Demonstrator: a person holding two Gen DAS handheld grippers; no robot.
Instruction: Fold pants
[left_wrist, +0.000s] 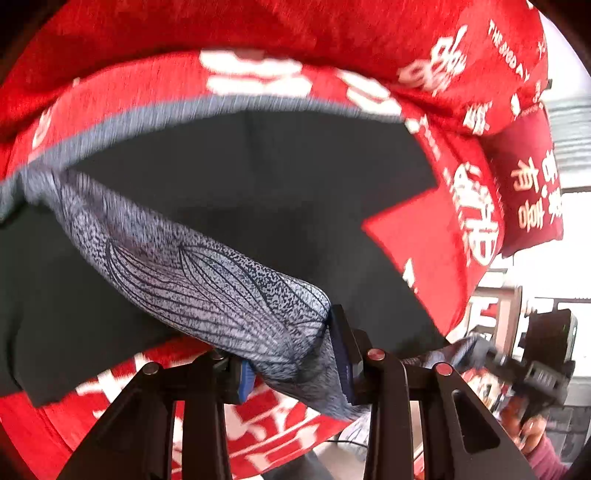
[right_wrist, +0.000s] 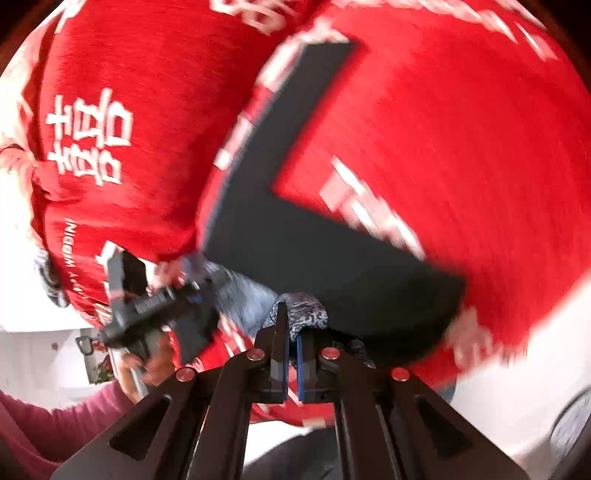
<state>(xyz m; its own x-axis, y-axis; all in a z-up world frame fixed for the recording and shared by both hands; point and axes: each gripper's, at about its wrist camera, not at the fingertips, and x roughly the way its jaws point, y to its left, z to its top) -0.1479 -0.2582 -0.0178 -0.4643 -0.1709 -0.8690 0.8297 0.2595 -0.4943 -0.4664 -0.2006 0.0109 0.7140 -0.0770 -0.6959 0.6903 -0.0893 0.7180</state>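
Between the fingers of my left hand-held gripper (left_wrist: 295, 354), in the left wrist view, sits a bunched roll of grey-blue patterned fabric, the waistband of the pants (left_wrist: 207, 273), and the blue pads are pressed against it from both sides, so I've got it clamped. From that grip the patterned band runs up and to the left, and the dark body of the pants spreads out flat behind it across a red cloth (left_wrist: 258, 33) printed with white characters. A red cushion (left_wrist: 532, 184) with pale lettering lies at the right, past the edge of the pants. Low on the right I can see my other hand (left_wrist: 532, 432), in a pink sleeve, wrapped round the handle of the right hand-held gripper (left_wrist: 476, 350), though this view is too blurred there to read its fingers. Over to the right wrist view now: my right hand-held gripper (right_wrist: 291, 354) is closed down tight on a small tuft of the same speckled waistband, pinched between its two pads. The dark pants (right_wrist: 295, 236) stretch away up the red cloth (right_wrist: 461, 129) in an L shape, smeared by motion. On the left, my left hand (right_wrist: 155, 354) grips its own tool (right_wrist: 162, 306), with patterned fabric leading towards it.
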